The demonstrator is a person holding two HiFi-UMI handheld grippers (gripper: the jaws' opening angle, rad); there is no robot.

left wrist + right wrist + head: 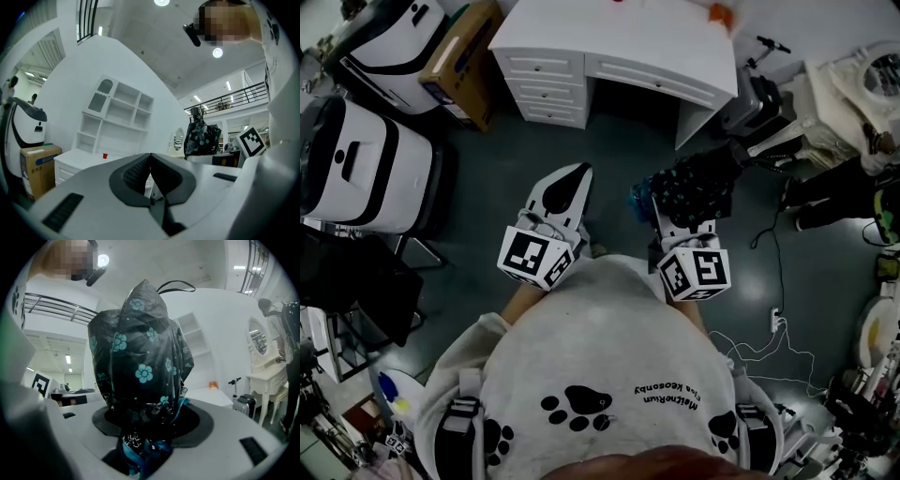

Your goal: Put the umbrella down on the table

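Observation:
A folded black umbrella with teal flowers (140,357) stands up out of my right gripper (143,437), whose jaws are shut on its lower end. In the head view the umbrella (694,192) sits over the right gripper (680,220), held above the dark floor in front of the white desk (675,42). My left gripper (565,192) is to its left, jaws shut together with nothing in them (150,176). The left gripper view also catches the umbrella (201,138) at its right. The desk (79,161) stands ahead with a small red cup (105,156) on it.
A cardboard box (461,61) and white machines (366,159) stand left of the desk. A small suitcase and scooter (759,94) stand right of it, beside bags (862,94). Cables (773,352) lie on the floor at right. An orange thing (719,15) sits on the desk.

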